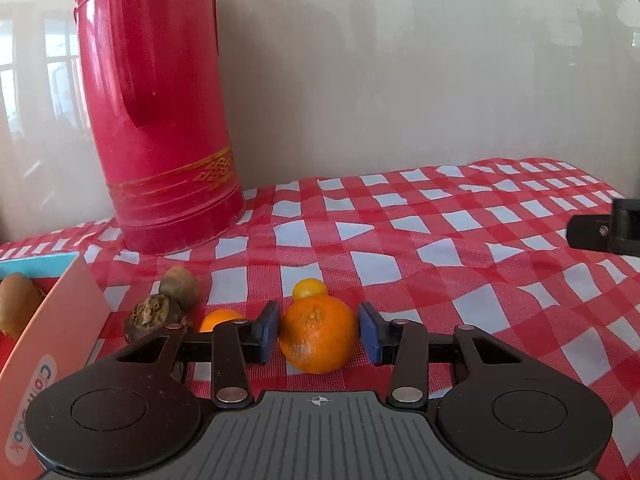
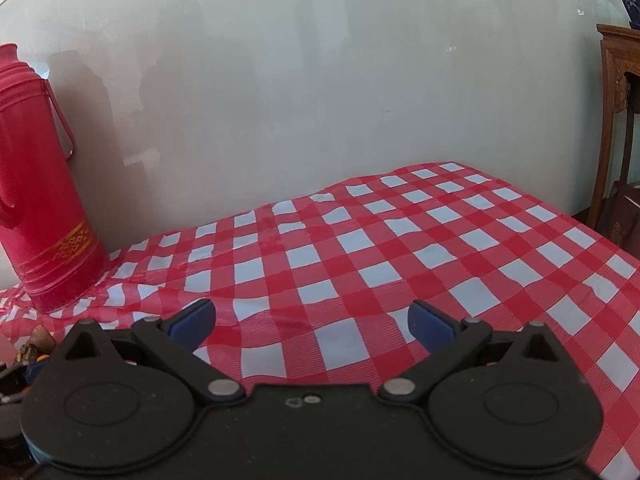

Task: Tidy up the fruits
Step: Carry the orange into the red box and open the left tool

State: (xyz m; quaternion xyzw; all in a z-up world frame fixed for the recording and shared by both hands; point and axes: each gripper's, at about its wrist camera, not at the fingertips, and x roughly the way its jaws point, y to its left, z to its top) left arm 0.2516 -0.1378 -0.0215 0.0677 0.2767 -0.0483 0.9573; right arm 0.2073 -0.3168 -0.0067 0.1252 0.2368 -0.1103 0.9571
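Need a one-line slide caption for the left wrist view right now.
Left gripper open around a large orange on the checked tablecloth, red thermos behind.

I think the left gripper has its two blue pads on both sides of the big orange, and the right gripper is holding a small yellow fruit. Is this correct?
Only partly. The left gripper does have its pads on either side of the big orange, but the right gripper holds nothing: the right wrist view shows it open above the checkered tablecloth. The small yellow fruit lies behind the orange.
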